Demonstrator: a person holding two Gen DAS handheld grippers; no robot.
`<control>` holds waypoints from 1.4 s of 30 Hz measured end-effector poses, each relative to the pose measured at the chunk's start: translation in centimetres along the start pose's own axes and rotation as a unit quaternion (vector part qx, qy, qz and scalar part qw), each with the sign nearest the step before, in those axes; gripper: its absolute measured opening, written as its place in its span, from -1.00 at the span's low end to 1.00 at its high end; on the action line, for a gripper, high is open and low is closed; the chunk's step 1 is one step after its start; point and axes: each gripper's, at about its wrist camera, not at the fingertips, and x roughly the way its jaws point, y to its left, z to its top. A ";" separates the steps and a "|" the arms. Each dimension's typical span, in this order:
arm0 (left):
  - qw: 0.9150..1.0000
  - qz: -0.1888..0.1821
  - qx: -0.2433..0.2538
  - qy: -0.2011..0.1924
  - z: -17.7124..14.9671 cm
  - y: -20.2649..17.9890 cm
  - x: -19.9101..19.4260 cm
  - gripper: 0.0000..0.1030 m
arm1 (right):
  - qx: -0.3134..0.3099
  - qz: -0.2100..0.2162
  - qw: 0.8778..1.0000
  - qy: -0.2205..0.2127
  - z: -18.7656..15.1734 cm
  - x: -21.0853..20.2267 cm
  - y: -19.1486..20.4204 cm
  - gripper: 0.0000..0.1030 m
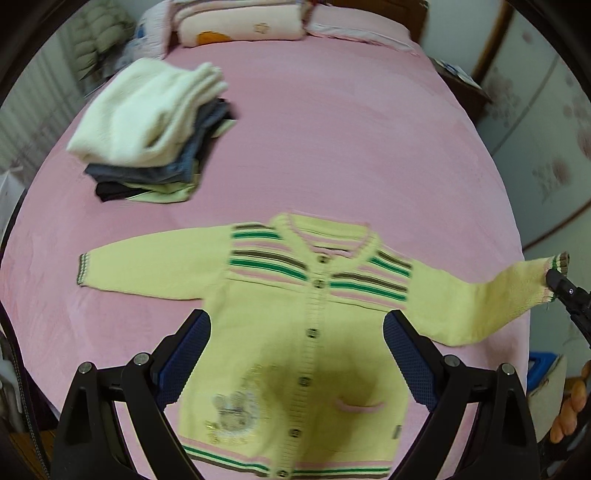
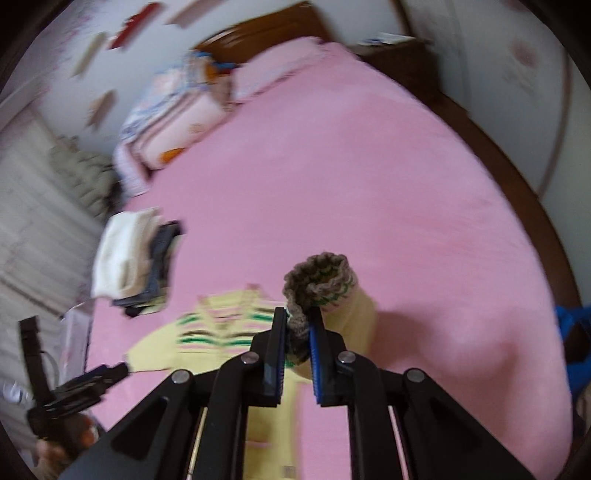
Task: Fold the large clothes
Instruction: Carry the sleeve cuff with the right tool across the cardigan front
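Observation:
A yellow knit cardigan [image 1: 306, 332] with green, brown and pink stripes lies face up on the pink bed [image 1: 332, 147], buttoned, its left sleeve spread out flat. My left gripper [image 1: 297, 325] is open and empty, hovering above the cardigan's body. My right gripper [image 2: 298, 321] is shut on the striped cuff [image 2: 317, 284] of the cardigan's right sleeve and holds it lifted off the bed; it shows at the right edge of the left wrist view [image 1: 554, 280]. The cardigan's chest [image 2: 221, 321] shows to its left.
A stack of folded clothes [image 1: 147, 129], white on top of denim and dark items, sits on the bed's far left; it also shows in the right wrist view [image 2: 133, 254]. Pillows and folded bedding [image 1: 240, 22] lie at the headboard. A wooden nightstand [image 1: 465, 88] stands on the right.

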 end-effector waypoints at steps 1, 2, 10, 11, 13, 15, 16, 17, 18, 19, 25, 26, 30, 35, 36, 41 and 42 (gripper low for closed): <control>1.000 0.000 -0.003 -0.001 0.0 0.7 0.0 0.83 | -0.009 0.006 1.000 0.001 0.1 0.7 1.4 -0.79; 1.000 -0.001 -0.007 0.000 0.3 2.3 0.1 0.83 | -0.020 0.010 1.000 0.003 0.1 1.4 3.0 -0.79; 1.000 -0.017 0.004 0.001 2.0 8.7 2.2 0.83 | -0.097 0.011 0.994 0.052 -3.4 10.9 12.3 -0.78; 1.000 -0.020 0.009 0.002 2.3 9.3 2.8 0.83 | -0.103 0.006 0.993 0.062 -4.2 12.4 13.2 -0.78; 1.000 -0.025 0.019 0.003 2.5 9.7 3.8 0.83 | -0.111 0.000 0.991 0.080 -5.5 14.9 13.7 -0.78; 0.999 -0.032 0.031 0.008 2.8 10.2 5.2 0.83 | -0.125 -0.016 0.987 0.100 -7.3 18.1 14.5 -0.78; 0.999 -0.035 0.035 0.011 2.8 10.3 5.9 0.83 | -0.128 -0.017 0.986 0.105 -8.0 18.7 14.5 -0.77; 0.998 -0.039 0.040 0.016 2.9 10.5 6.8 0.83 | -0.131 -0.017 0.985 0.113 -8.7 19.6 14.7 -0.77; 0.998 -0.042 0.043 0.020 2.8 10.5 7.3 0.83 | -0.134 -0.020 0.983 0.124 -9.5 20.8 14.9 -0.76; 0.998 -0.045 0.045 0.023 2.9 10.6 7.9 0.83 | -0.135 -0.023 0.982 0.131 -10.1 21.6 15.0 -0.72; 0.995 -0.072 0.050 0.042 2.6 10.9 10.8 0.83 | -0.124 -0.034 0.978 0.162 -12.5 23.3 13.9 -0.30; 0.995 -0.081 0.049 0.044 2.6 10.9 11.1 0.83 | -0.124 -0.036 0.979 0.160 -12.6 23.4 14.1 -0.13; 0.992 -0.107 0.045 0.049 2.6 10.9 11.8 0.83 | -0.115 -0.035 0.981 0.154 -12.2 22.4 13.6 -0.07; 0.988 -0.140 0.044 0.057 2.5 10.1 12.7 0.83 | -0.104 -0.029 0.984 0.145 -11.9 20.5 12.4 -0.06; 0.987 -0.145 0.044 0.059 2.5 9.9 12.9 0.83 | -0.104 -0.028 0.983 0.146 -12.0 20.2 12.2 -0.06; 0.981 -0.171 0.049 0.075 2.2 8.6 14.4 0.83 | -0.108 -0.021 0.984 0.142 -12.0 18.5 11.6 -0.06; 0.980 -0.177 0.052 0.078 2.1 8.2 14.8 0.83 | -0.106 -0.020 0.984 0.140 -12.0 18.2 11.4 -0.06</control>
